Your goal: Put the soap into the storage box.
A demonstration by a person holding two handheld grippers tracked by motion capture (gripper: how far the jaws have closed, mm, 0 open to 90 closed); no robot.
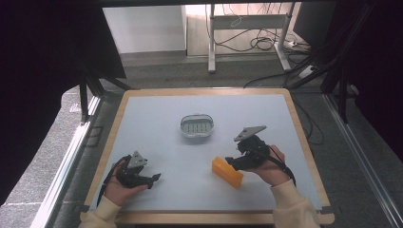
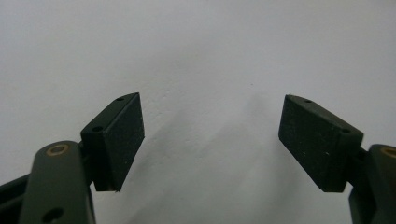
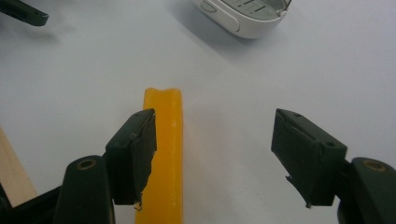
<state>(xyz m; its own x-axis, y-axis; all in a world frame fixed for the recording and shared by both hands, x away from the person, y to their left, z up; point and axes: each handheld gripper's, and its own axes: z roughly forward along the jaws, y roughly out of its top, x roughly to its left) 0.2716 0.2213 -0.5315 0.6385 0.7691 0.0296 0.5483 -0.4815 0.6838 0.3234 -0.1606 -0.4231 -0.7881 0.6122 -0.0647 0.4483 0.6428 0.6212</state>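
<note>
An orange block lies on the pale grey table, right of centre near the front. My right gripper hovers just above its far end. In the right gripper view the gripper is open, and the orange block runs lengthwise beside the left jaw, which hides part of it. Behind it sits a white oval dish with a ribbed insert, the same white dish seen at the top. My left gripper rests at the front left, and this left gripper is open over bare table.
A wooden rim frames the table. Beyond it are a dark floor, a desk frame and loose cables. A jaw tip of the other gripper shows at the upper left of the right gripper view.
</note>
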